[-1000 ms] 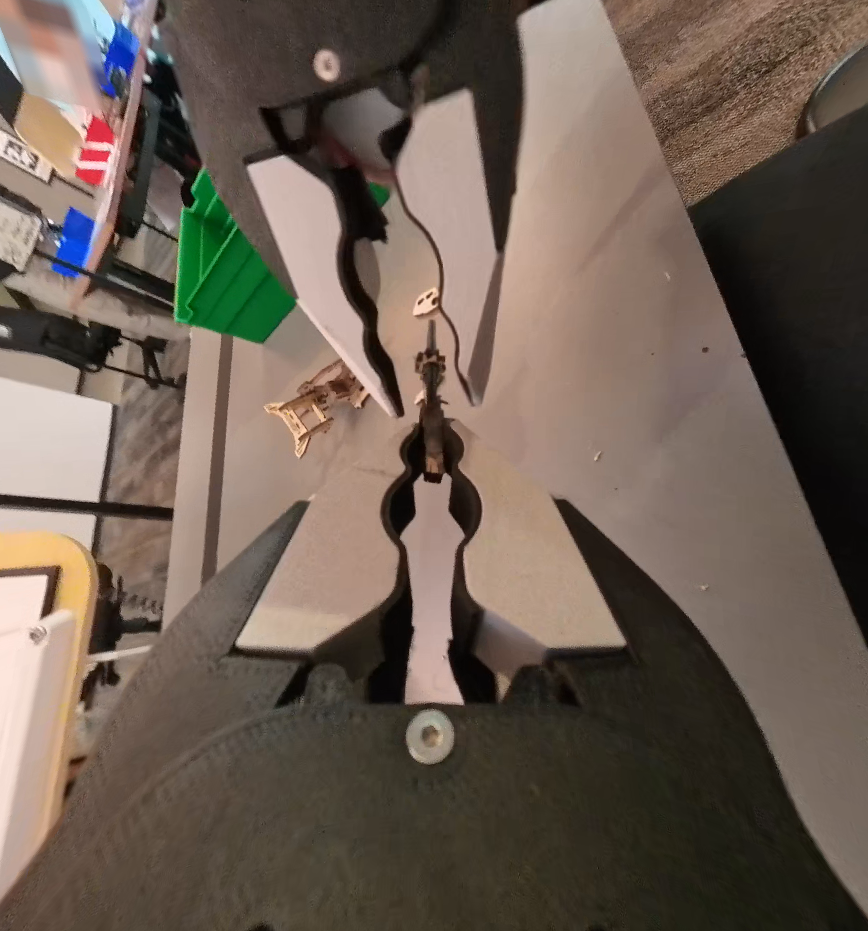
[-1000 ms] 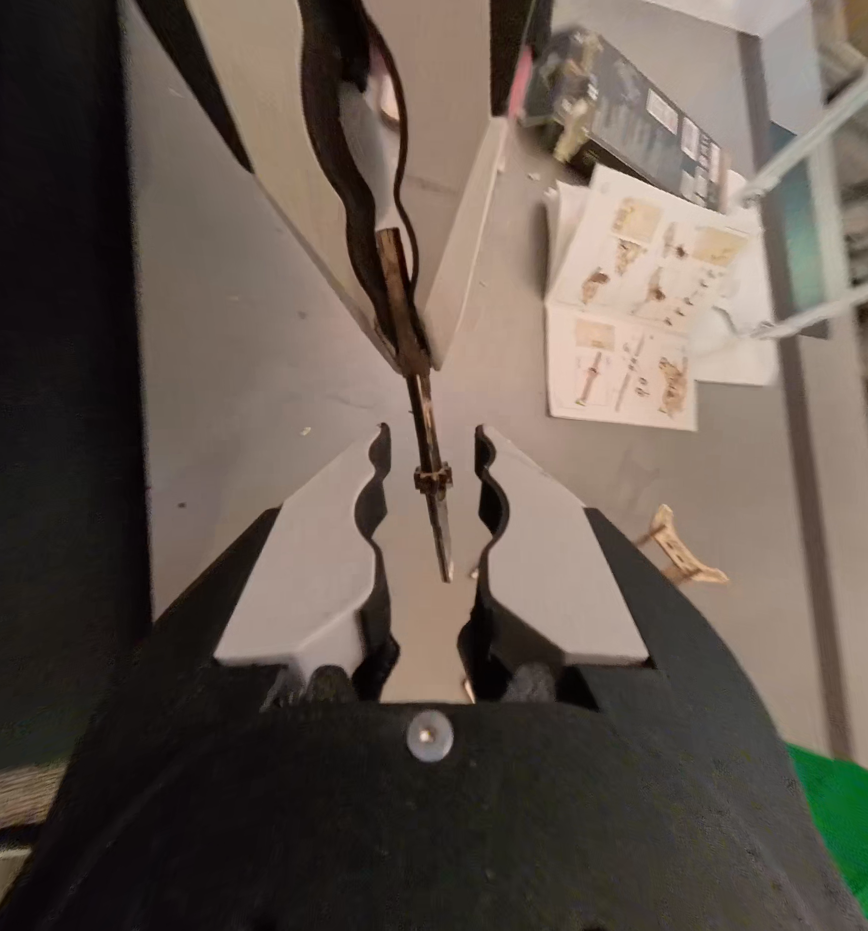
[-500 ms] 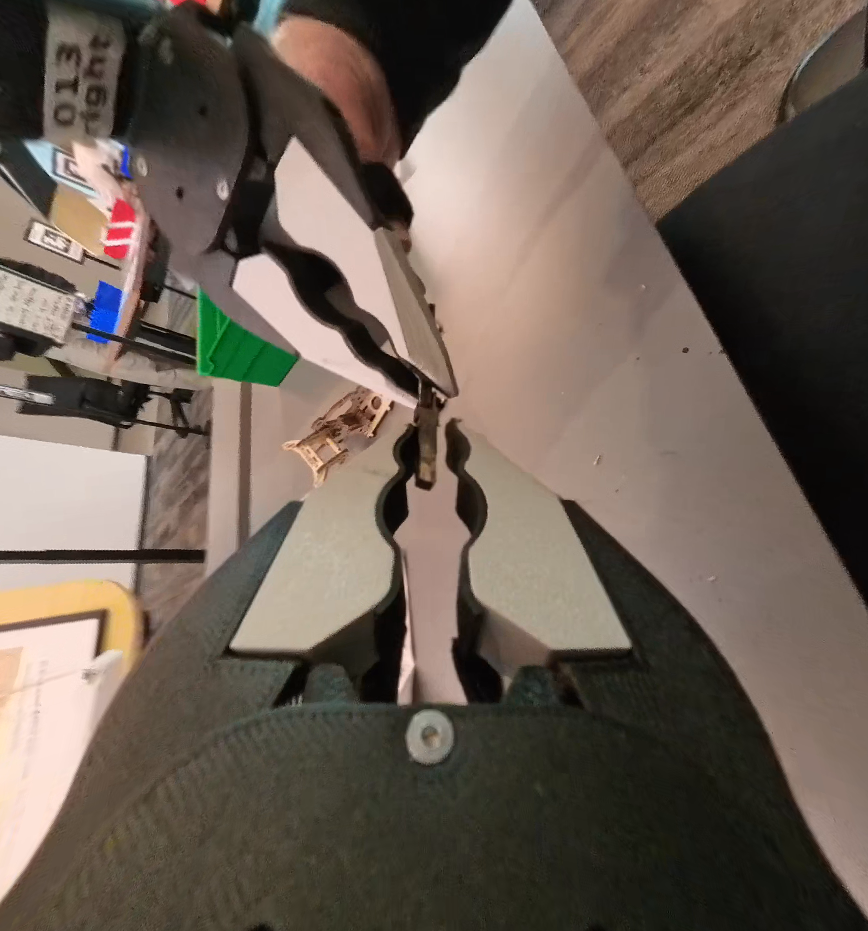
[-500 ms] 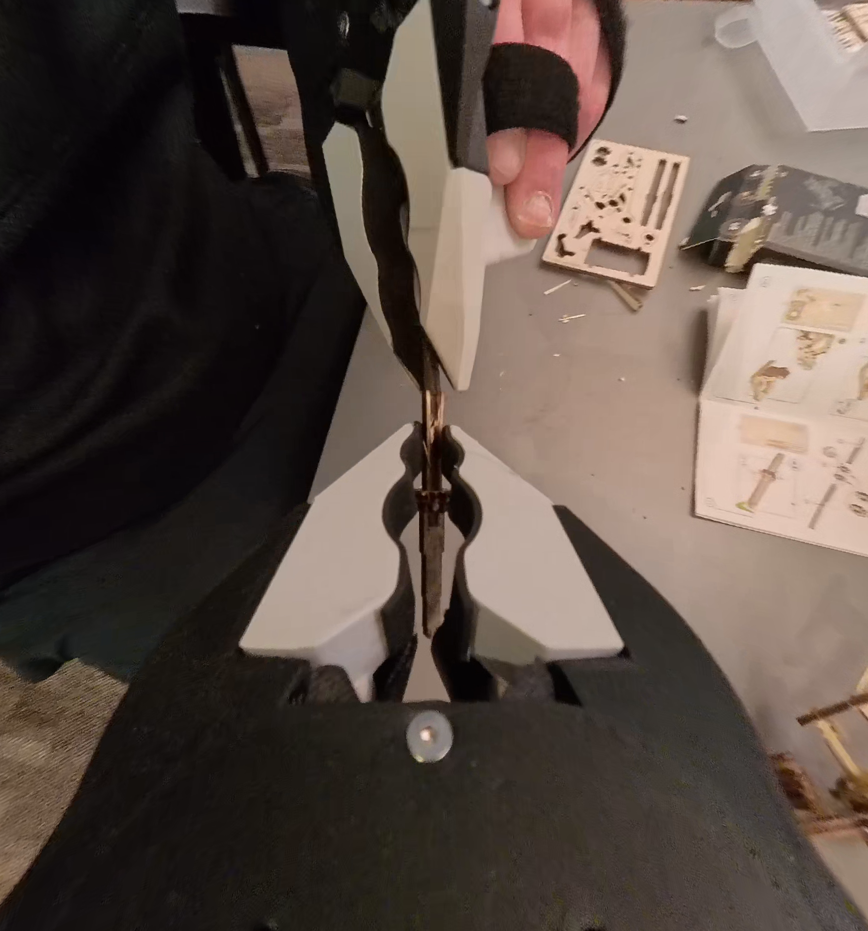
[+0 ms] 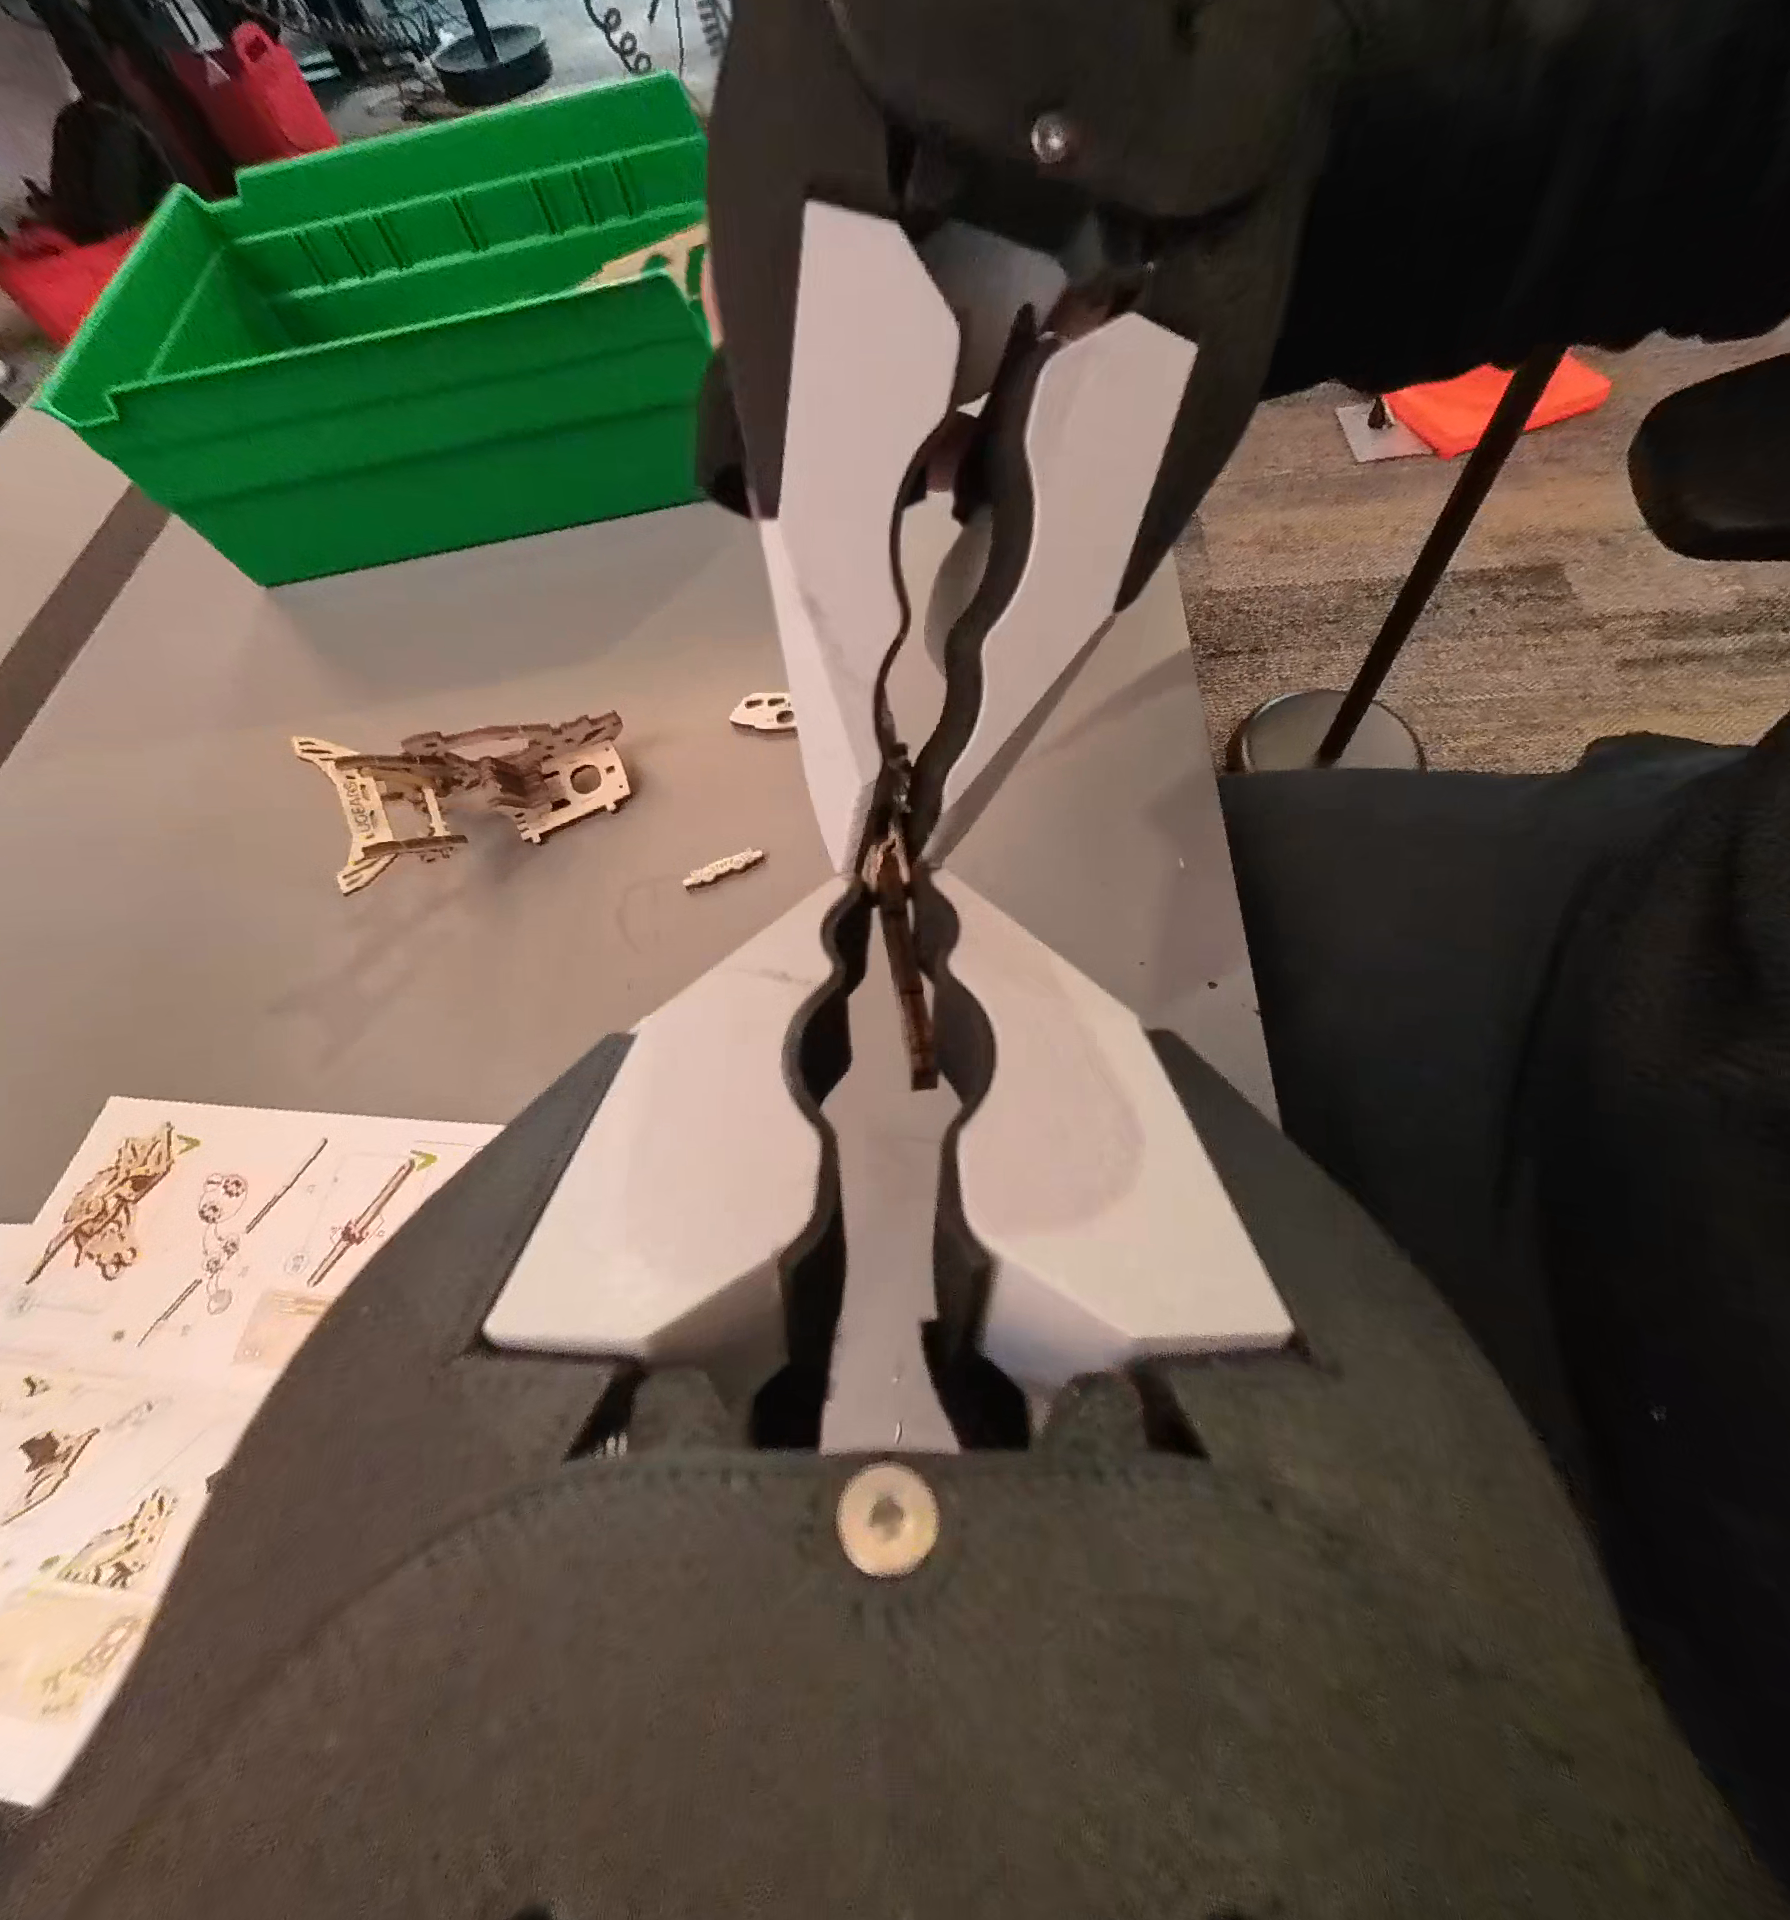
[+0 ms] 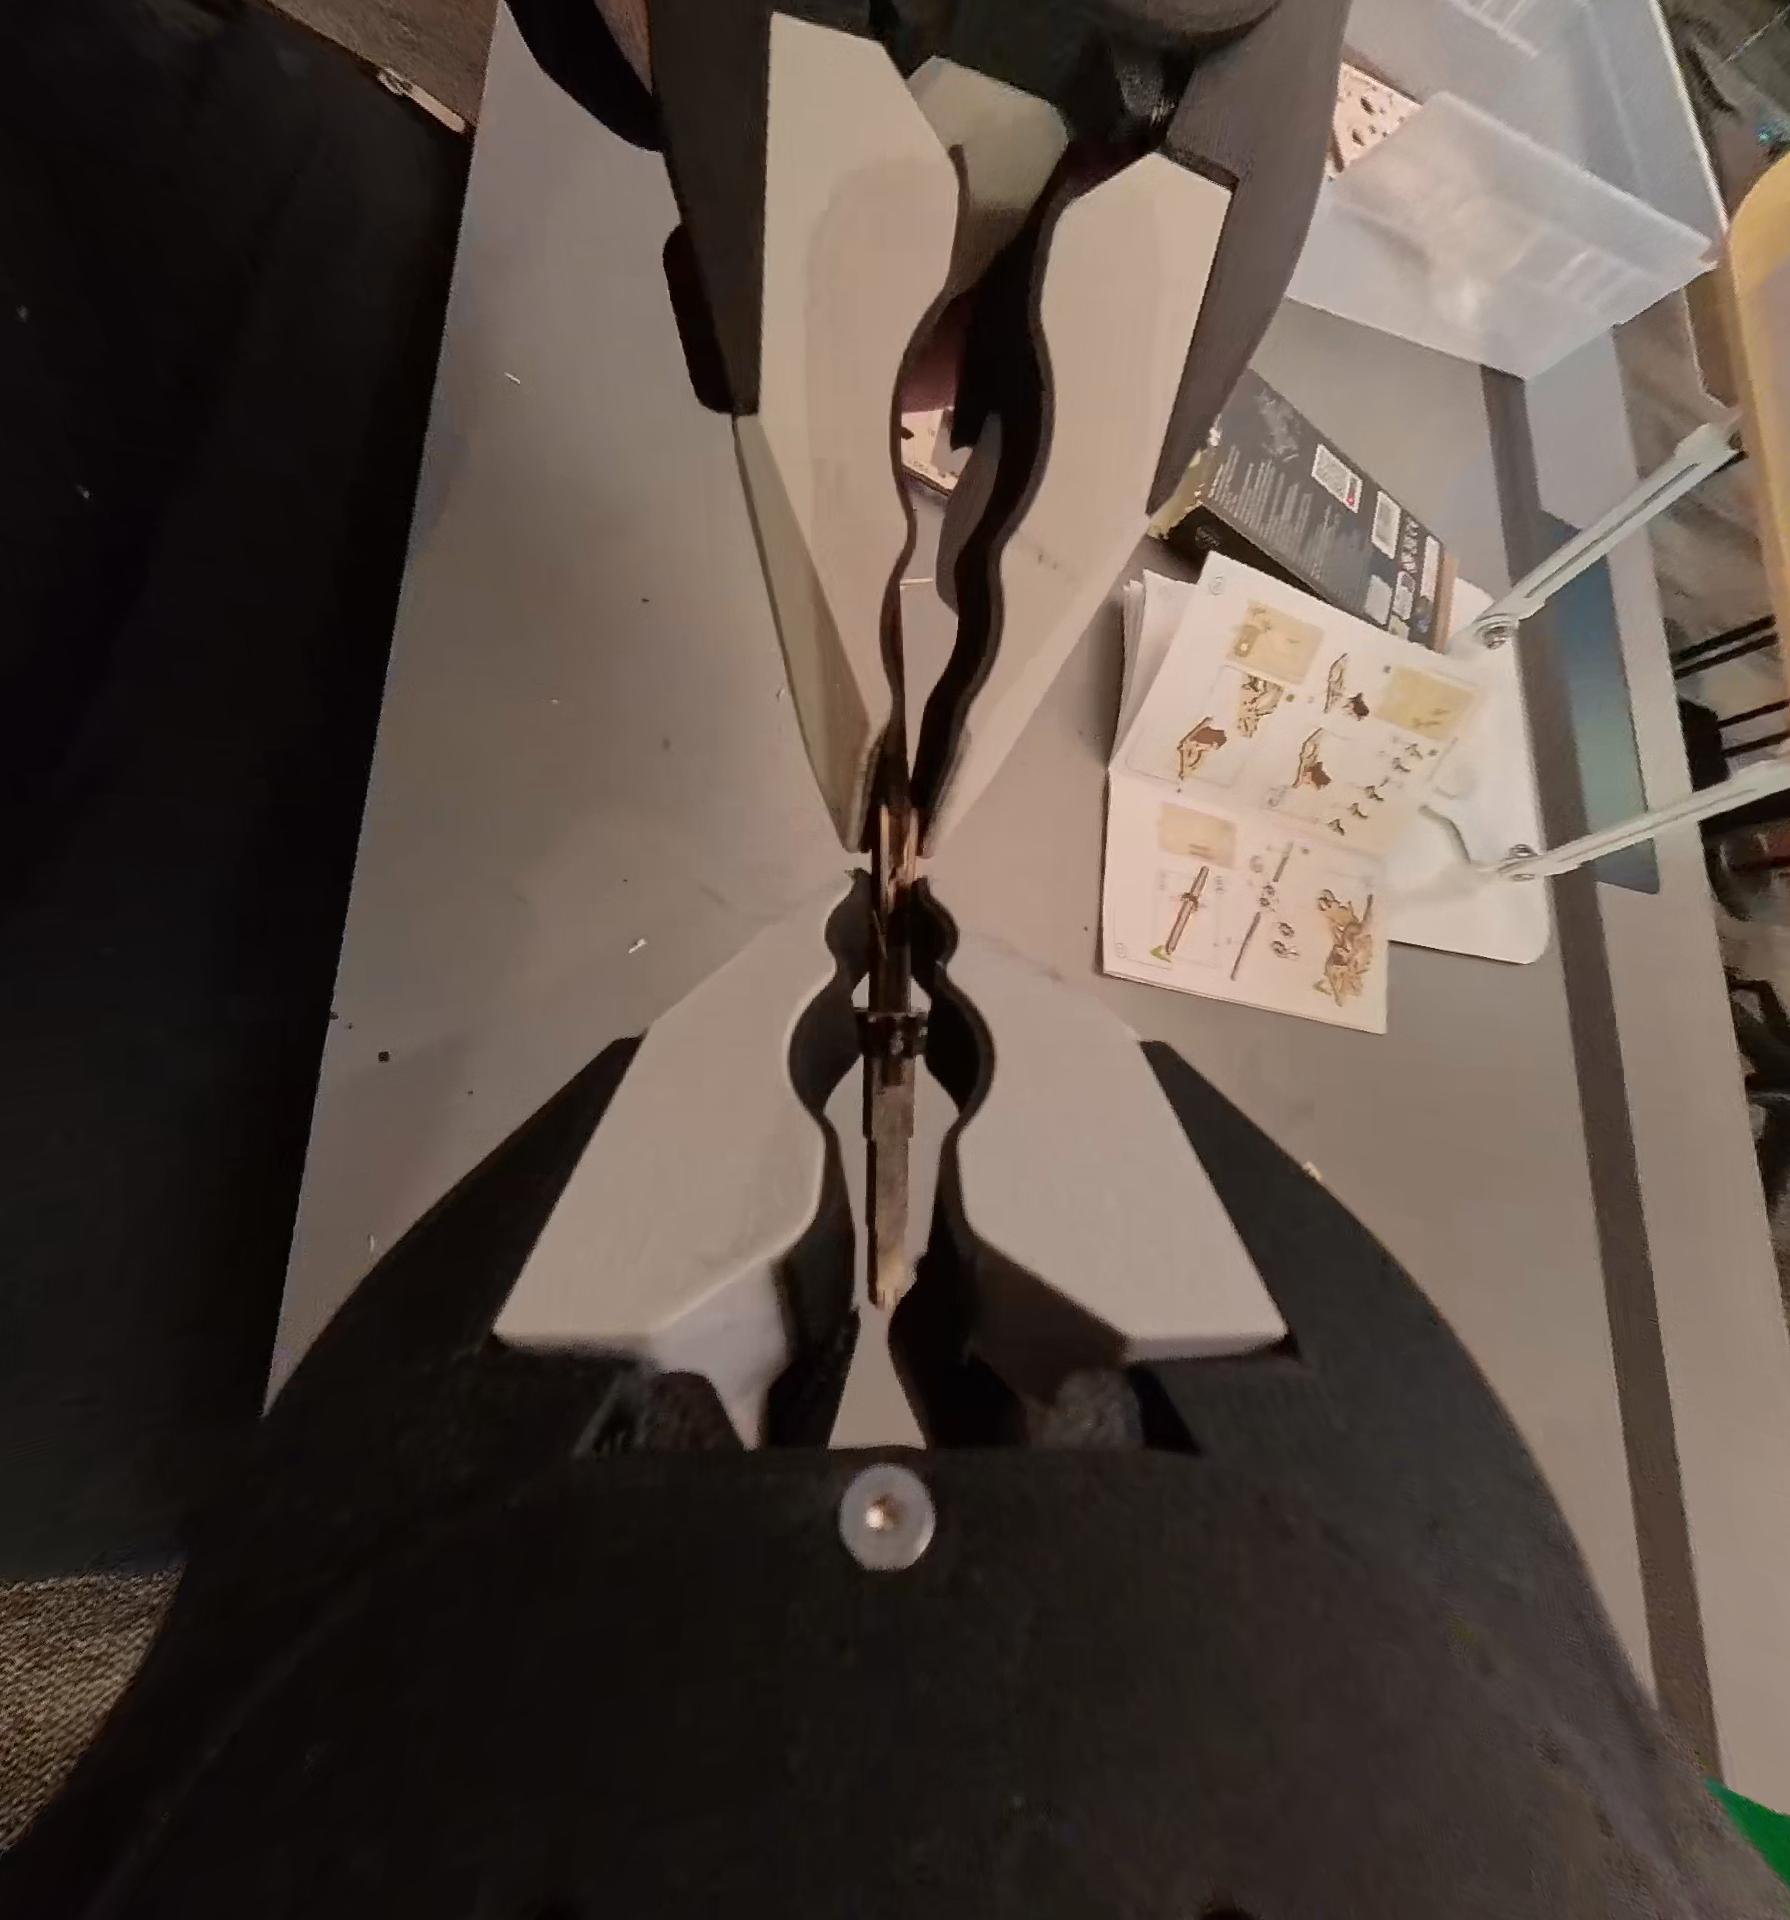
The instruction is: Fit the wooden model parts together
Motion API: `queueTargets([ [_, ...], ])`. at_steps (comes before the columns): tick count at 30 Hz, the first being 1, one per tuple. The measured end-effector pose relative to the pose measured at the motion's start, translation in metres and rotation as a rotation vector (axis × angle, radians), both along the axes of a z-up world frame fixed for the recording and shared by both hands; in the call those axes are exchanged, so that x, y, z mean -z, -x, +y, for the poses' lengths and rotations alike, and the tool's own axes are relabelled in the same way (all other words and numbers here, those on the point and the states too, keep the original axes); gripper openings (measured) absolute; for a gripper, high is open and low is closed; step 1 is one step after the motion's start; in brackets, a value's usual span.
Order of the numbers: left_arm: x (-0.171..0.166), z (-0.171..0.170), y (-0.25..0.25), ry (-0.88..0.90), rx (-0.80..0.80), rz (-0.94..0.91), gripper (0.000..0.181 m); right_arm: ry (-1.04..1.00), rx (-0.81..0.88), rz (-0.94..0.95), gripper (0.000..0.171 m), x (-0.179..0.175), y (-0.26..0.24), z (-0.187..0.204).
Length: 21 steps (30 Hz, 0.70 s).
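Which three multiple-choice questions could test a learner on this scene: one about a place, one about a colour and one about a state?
1. In the right wrist view, where does the instruction booklet lie on the table?
A. To the right of the two grippers
B. To the left of the two grippers
C. Inside a bin

2. What colour is the storage bin in the left wrist view?
A. Blue
B. Green
C. Yellow

3. How is the wooden rod held?
A. It lies free on the table
B. Only one gripper holds it
C. The left gripper and the right gripper both grip it, tip to tip

Answers:
1 A: the open pages lie to the right of both grippers.
2 B: its walls are bright green.
3 C: each pair of fingers is closed on the rod, above the table.
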<state>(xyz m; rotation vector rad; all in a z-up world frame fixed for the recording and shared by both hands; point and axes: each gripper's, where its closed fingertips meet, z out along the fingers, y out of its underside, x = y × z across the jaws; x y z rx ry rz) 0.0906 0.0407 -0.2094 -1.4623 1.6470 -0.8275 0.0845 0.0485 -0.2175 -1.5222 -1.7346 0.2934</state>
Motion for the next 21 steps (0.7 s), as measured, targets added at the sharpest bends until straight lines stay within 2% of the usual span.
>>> queueTargets([
  [8, -0.004, 0.000, 0.000, -0.110, -0.010, 0.013, 0.005, -0.104, 0.030, -0.014, 0.002, -0.006, 0.000, 0.000],
  [13, -0.003, -0.002, 0.001, -0.215, 0.003, 0.074, 0.005, -0.067, 0.046, -0.003, 0.002, -0.003, 0.001, -0.003],
  [18, 0.000, 0.008, 0.004, -0.085, -0.016, 0.049, 0.005, -0.009, 0.097, 0.057, 0.009, -0.004, -0.001, 0.008],
  [21, -0.003, 0.013, 0.006, 0.096, -0.042, -0.011, 0.005, -0.035, 0.153, 0.103, 0.020, -0.014, -0.010, 0.015],
])
